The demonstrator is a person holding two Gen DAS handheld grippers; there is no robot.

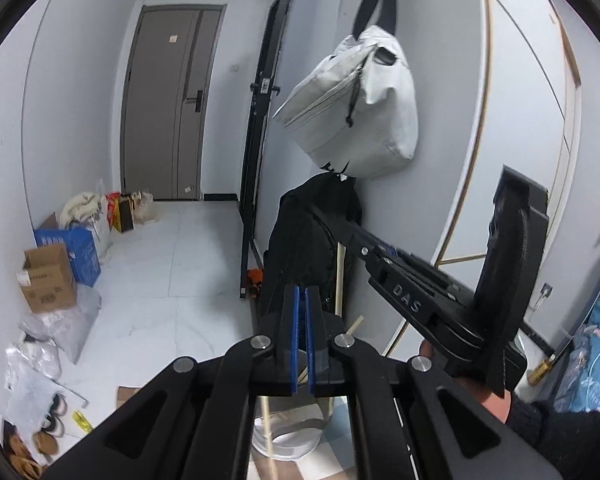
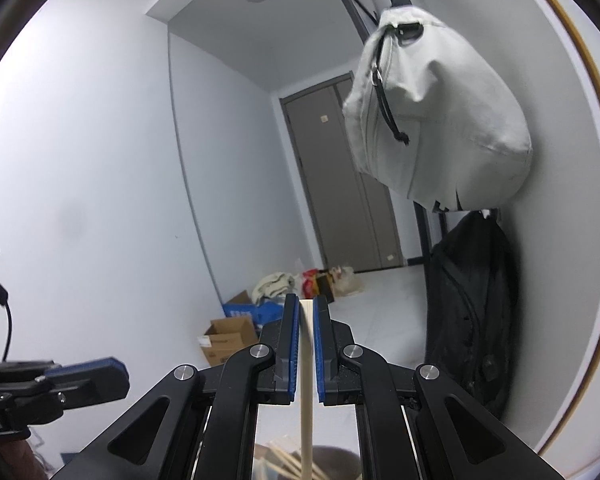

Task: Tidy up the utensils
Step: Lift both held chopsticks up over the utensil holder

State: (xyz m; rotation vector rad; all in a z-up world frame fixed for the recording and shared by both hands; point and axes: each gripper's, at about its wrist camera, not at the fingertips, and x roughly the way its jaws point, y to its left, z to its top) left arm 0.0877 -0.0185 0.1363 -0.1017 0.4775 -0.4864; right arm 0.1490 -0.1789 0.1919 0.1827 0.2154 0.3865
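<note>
Clamping a pale wooden chopstick [image 2: 307, 360] upright between the blue pads of the right tongs [image 2: 307, 344], lifted above a metal cup [image 2: 332, 460] holding more sticks, likely for sorting. Left tongs [image 1: 302, 336] pressed together, gripping nothing, raised above a metal container [image 1: 288, 440] below.

Left wrist view: looks along own fingers, slightly downward, down hallway toward door [image 1: 172, 100]; right gripper [image 1: 320, 216] near, at right. Right wrist view: nearly level, faces same hallway; left gripper [image 2: 116, 372] at left edge. Both share door, grey bag [image 1: 356, 108], boxes [image 1: 48, 276]
</note>
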